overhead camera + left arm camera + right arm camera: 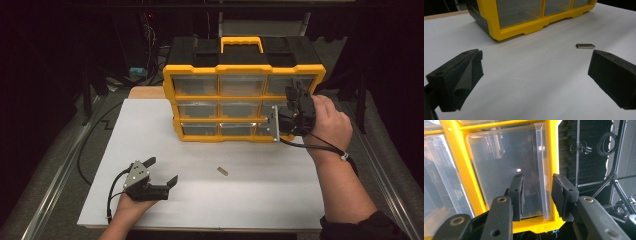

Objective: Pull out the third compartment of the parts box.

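1. Two grippers in play, one per hand, well apart from each other.
2. Right gripper [294, 92]: held up off the white sheet [210, 200] by the right hand [330, 122], rolled on its side, nose against the front of the yellow organizer [245, 97].
3. In the right gripper view [537, 192]: pads partly narrowed, not pinching. Clear gap on the near pad's side; far pad just beside the lip, contact impossible to tell.
4. Between those pads: the raised pull lip [541, 170] of a clear drawer [499, 170]. Rest of the drawer front straight ahead of the jaws and off to the near-pad side.
5. Drawer seated in the organizer's end column, next to the frame's outer edge. Top or middle row: cannot tell from the high view, gripper body in the way.
6. Left gripper [161, 170]: low over the sheet in the left hand [127, 207], jaws spread wide, nothing between them.
7. In the left gripper view [536, 53]: bare sheet between the pads, organizer's bottom corner well ahead.
8. Small metal piece [222, 171] flat on the sheet, ahead of the left gripper, just past its right jaw tip [585, 46], touching neither jaw.
9. Well behind the right gripper, that same piece.
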`<state>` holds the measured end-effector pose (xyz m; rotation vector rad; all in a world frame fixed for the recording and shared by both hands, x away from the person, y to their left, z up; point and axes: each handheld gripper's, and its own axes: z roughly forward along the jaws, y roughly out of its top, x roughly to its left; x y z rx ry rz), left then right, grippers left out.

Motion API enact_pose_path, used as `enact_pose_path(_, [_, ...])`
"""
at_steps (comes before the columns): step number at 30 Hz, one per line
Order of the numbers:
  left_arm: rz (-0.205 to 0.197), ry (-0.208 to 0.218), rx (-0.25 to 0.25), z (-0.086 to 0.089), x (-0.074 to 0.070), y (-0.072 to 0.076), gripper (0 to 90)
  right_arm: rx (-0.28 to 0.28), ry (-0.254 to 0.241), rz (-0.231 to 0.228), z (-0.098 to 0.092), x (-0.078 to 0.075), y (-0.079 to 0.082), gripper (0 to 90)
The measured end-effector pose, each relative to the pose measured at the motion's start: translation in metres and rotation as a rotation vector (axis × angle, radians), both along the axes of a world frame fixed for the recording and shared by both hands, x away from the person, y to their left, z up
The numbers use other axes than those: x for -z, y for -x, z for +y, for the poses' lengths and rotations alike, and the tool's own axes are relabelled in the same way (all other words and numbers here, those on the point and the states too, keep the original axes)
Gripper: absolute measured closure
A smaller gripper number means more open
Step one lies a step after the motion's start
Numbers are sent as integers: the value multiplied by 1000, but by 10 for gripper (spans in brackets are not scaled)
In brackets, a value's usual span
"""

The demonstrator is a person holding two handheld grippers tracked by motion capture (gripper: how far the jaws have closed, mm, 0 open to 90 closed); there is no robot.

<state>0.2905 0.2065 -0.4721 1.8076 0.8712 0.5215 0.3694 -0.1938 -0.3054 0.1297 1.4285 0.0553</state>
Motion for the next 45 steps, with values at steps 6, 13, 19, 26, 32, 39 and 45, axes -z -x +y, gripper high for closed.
enact_pose_path(6, [1,-3,2,0,0,0,8,9,22,-20,-1,-2,-6,692])
enact_pose_path(13, [3,4,1,-1,1,0,8,19,45,-24,-3,-4,-11,755])
enact_pose_path(19, [3,4,2,-1,0,0,8,19,68,-33,-2,-4,-13,792])
enact_pose_path(26, [4,7,3,-1,1,0,8,39,79,-55,0,-1,-16,826])
enact_pose_path(32, [7,31,-14,3,-1,-2,8,42,85,-56,0,-1,-16,833])
enact_pose_path(39, [1,6,5,-2,0,0,9,45,99,-45,1,-3,-14,840])
enact_pose_path(45, [-1,5,9,-2,0,0,8,41,98,-44,1,-3,-12,840])
